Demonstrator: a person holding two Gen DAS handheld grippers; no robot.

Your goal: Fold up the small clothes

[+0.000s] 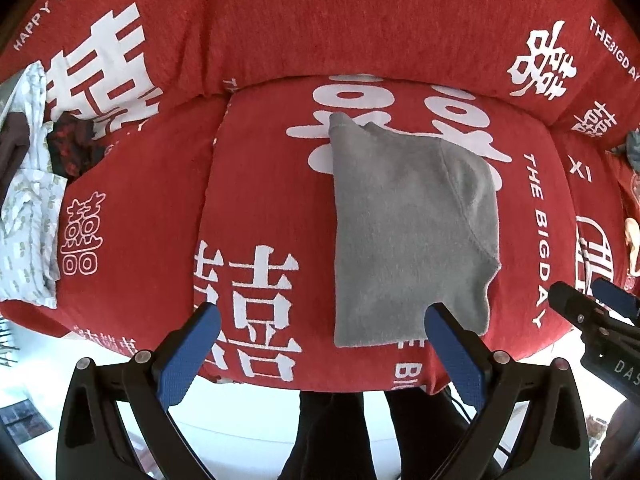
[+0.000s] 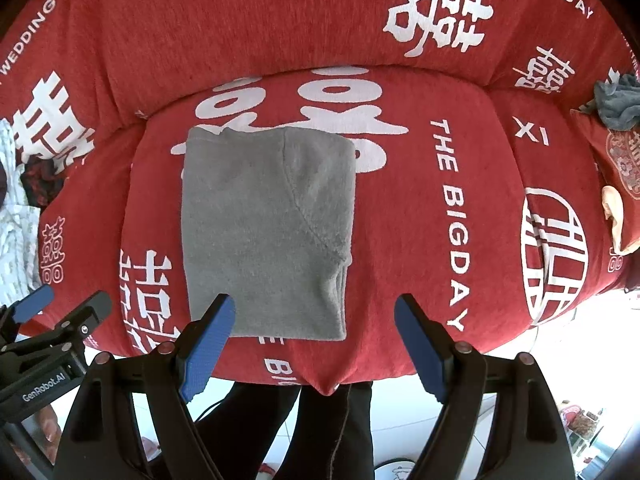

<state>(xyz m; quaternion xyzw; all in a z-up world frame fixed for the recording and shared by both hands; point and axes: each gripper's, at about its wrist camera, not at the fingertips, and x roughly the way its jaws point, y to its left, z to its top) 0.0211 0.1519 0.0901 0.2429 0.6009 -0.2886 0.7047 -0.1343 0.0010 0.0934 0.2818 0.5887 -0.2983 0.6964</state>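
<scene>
Sweater [image 2: 264, 232], grey and fleecy, lies folded into a tall rectangle flat on the middle seat cushion of a red sofa [image 2: 400, 220] printed with white characters and the words "THE BIG DAY". A curved sleeve seam runs down its right half, and its lower right edge shows stacked layers. Both claws hang above the cushion's front edge, pointing down, and neither touches the cloth. The right gripper [image 2: 314, 322] is released, its blue pads wide apart: the left pad overlaps the sweater's lower left corner in this view, the right pad stands over bare red fabric at about 4 o'clock from the sweater. The left gripper [image 1: 322, 330] is likewise released and empty, with one pad over the sweater's bottom edge and the other over a white character at about 8 o'clock from it. At 9 o'clock, on the next cushion, lies a heap of pale printed clothes [image 1: 28, 216] with something dark and red on it, perhaps another garment. At 2 o'clock a grey cloth [image 2: 618, 102] sits crumpled on the far cushion. Below the sofa's edge the person's dark trousers [image 2: 320, 432] show against a pale floor.
</scene>
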